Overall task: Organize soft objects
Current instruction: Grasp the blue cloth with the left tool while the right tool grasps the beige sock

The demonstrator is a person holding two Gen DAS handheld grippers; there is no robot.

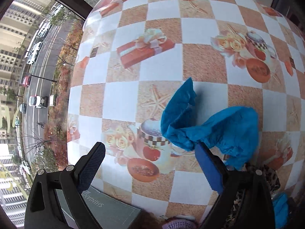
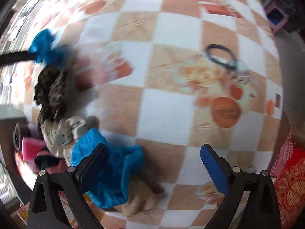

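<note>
My left gripper [image 1: 150, 164] points down at the tabletop [image 1: 202, 61], which has a checked cloth with cups and flowers printed on it. Its fingers [image 1: 93, 164] stand wide apart with nothing between them. A crumpled blue shoe cover [image 1: 207, 126] lies on the tabletop, just at the tip of the right finger; I cannot tell if they touch.

A clear plastic tub [image 1: 108, 2] sits at the far edge of the tabletop. I cannot tell what is in it. A grey box [image 1: 110, 208] with letters on it lies near the bottom edge. Only this view shows those two things, and the street outside the window [image 1: 34, 61].

My right gripper [image 2: 153, 163] also points down, fingers wide apart and holding nothing. This view is blurry. A second blue shoe cover [image 2: 114, 171] lies by the left finger. Next to it I see a pale spotted cloth [image 2: 63, 131], a dark fuzzy thing [image 2: 51, 91] and a tan soft thing [image 2: 137, 204]. Farther off lies a black hair band [image 2: 221, 56]. One more bit of blue [image 2: 44, 46] is up at the left, at the end of a dark bar.
</note>
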